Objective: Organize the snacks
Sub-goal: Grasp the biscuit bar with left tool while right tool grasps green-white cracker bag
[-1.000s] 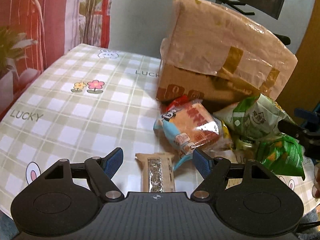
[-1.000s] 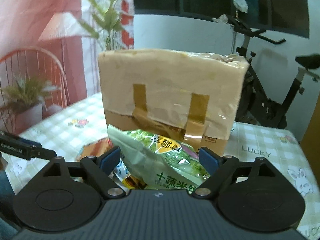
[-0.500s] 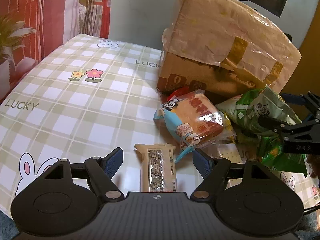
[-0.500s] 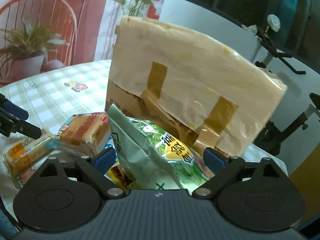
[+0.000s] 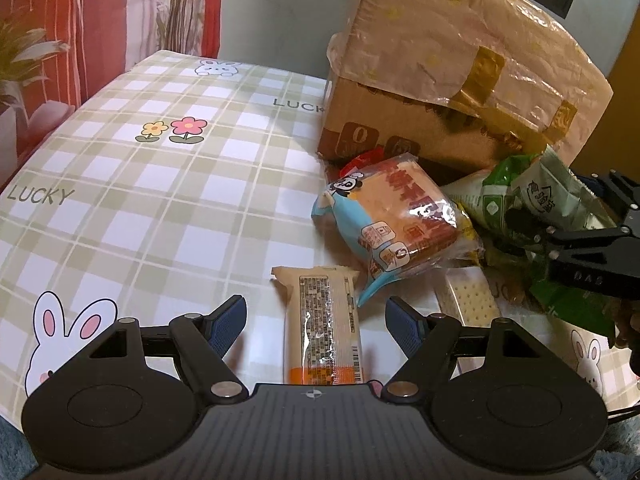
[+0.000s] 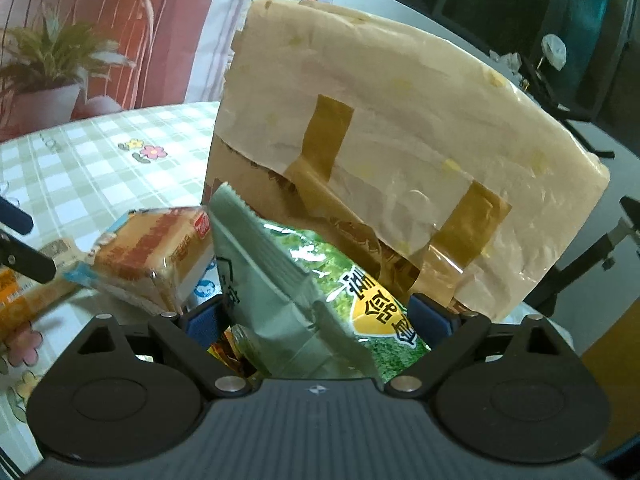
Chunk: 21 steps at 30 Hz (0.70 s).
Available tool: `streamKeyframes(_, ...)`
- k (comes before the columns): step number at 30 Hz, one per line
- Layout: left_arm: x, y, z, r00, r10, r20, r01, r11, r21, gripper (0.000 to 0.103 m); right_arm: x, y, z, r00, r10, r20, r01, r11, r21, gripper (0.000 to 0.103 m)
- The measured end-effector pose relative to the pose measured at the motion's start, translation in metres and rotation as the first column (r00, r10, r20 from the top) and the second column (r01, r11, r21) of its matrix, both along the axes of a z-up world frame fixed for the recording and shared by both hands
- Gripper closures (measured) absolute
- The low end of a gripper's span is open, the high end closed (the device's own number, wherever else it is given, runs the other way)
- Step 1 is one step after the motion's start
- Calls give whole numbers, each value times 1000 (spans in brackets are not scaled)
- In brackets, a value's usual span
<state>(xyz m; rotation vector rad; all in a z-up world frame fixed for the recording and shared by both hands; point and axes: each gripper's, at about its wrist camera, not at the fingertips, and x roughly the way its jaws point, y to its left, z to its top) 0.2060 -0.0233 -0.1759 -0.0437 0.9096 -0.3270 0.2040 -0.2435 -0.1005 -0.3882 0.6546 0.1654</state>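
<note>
A beige snack bar pack point(image 5: 320, 312) lies flat on the checked tablecloth point(image 5: 160, 200). My left gripper point(image 5: 316, 322) stands open astride it, with a gap on each side. Behind it a blue-and-orange bread pack point(image 5: 392, 220) leans on other snacks. A green snack bag point(image 6: 320, 280) sticks up between the fingers of my right gripper point(image 6: 316, 314), whose jaws are closing; the pads sit at its sides without clearly pressing. From the left wrist view, the right gripper point(image 5: 560, 204) reaches in from the right around the green bag point(image 5: 536, 196).
A tall cardboard box point(image 5: 440, 80) wrapped in taped plastic stands right behind the snack pile. A clear cracker pack point(image 5: 468, 300) and an orange packet point(image 6: 224, 348) lie among the snacks. An exercise bike point(image 6: 600, 240) and a potted plant point(image 6: 52, 72) stand beyond the table.
My right gripper has rolled and sunk onto the green bag, coming into the left wrist view from the right. The left gripper has stayed over the beige pack.
</note>
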Motion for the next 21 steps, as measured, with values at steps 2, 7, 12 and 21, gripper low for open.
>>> streamKeyframes(2,0,0,0,1000,-1,-1,1,1000,1,24,-2,-2,1,1000,7,4,-7,1000,13,21)
streamKeyframes(7,-1,1,0,1000,-5,-4,5,1000,7,24,-13,-9,12,1000,-12,25,10,998,62,33)
streamKeyframes(12,2,-2,-5,1000,-10,-25,10,1000,18,24,-30,-20,36,999,-25,42,16,977,211,35)
streamKeyframes(21,4,-3,-12,998,-3,-62,6,999,49,27,-47,-40,59,996,-78,41,54,908,415,35)
